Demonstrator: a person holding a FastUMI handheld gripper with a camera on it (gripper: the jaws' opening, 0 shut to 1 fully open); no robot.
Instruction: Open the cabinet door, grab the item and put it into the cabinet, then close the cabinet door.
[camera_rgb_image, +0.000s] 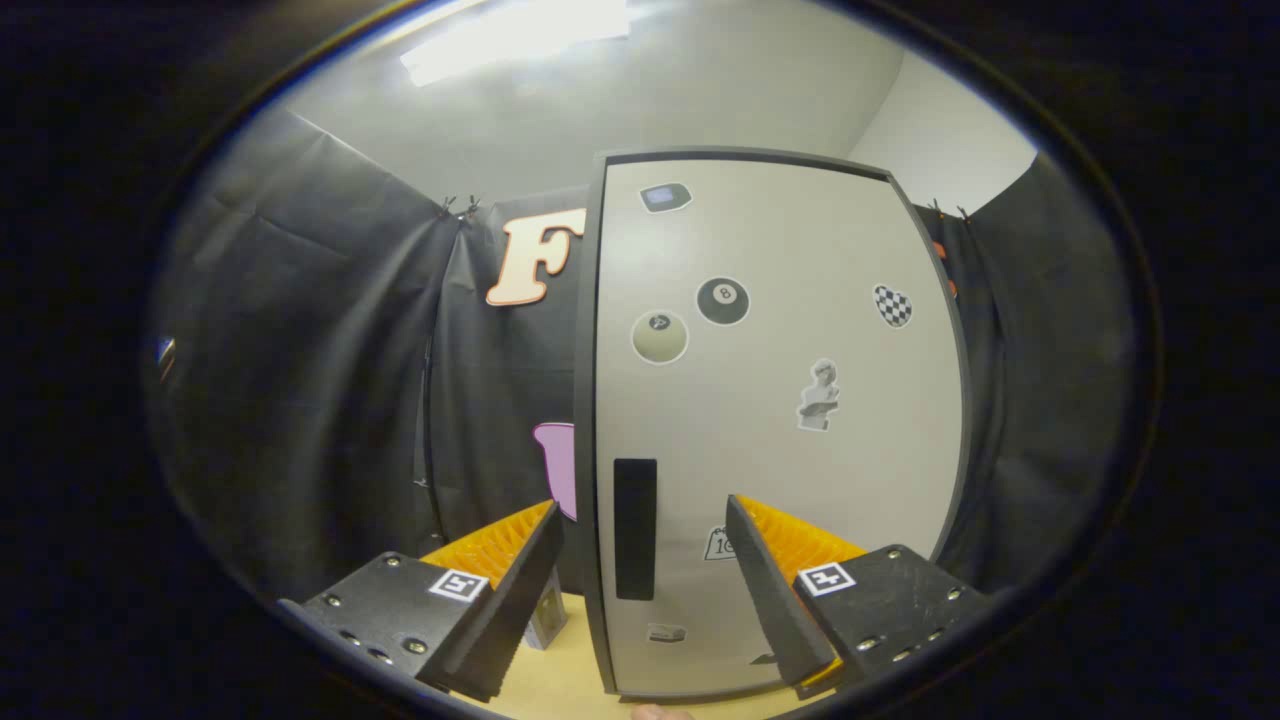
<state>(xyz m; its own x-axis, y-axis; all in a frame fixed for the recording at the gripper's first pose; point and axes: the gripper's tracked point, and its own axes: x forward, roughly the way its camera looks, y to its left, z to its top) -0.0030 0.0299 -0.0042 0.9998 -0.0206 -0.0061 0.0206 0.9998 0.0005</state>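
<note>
1. While shut, cabinet door (780, 400) faces straight ahead, handle (635, 528) low by its left edge.
2. Gripper (640, 575) spread wide, empty, straddling that handle, likely lined up to pull.
3. Small grey item (548, 615) on tabletop (560, 680), just left of handle, awaiting pickup.

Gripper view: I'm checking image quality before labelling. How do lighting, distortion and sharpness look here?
In the gripper view, the ceiling light is blown out to glare; fisheye distortion bows the closed cabinet door so its edges curve; the door's stickers and dark handle stay fairly sharp; the open gripper, fingers either side of the handle, looks slightly soft up close.
</note>
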